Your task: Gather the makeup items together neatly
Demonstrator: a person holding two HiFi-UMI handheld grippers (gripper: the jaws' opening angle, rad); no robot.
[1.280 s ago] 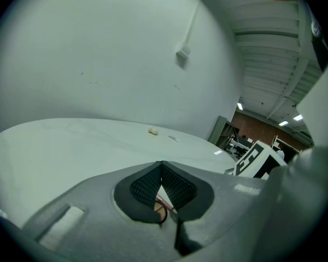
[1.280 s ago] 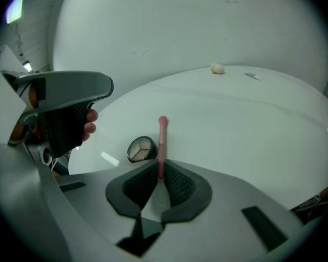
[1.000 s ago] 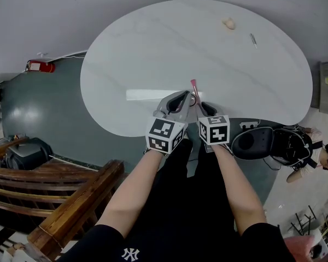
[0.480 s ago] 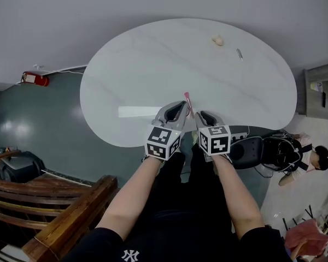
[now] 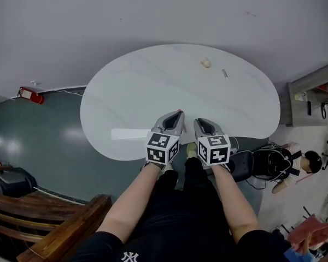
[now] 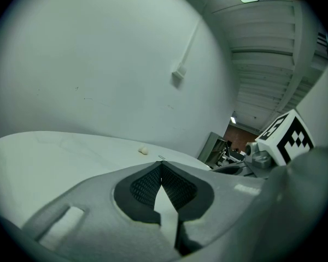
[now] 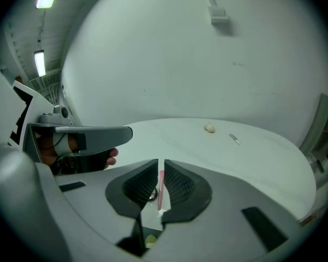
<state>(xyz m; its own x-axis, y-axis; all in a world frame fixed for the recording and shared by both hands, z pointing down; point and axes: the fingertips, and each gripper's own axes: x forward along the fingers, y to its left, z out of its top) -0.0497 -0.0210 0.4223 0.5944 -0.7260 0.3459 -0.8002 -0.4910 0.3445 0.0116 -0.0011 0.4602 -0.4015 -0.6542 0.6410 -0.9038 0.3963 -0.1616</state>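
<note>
Right claw (image 7: 161, 162), just tightening, grips a slim pink stick (image 7: 160, 190) in ribbed pads (image 7: 142, 185) (left claw (image 6: 161, 164) clenched empty)

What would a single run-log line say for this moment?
left gripper: shut, empty | right gripper: jaws just closed further, gripping pink stick | table: beige puff, slim silver item

Table (image 5: 131, 91): puff (image 5: 206, 63) and thin stick (image 5: 224, 73) both on its far right part, stick further right. Fire extinguisher (image 5: 28, 94) on floor, left of table. Chair (image 5: 243, 165) at table's near right edge. Wooden bench (image 5: 65, 225) near-left, well clear of table.
</note>
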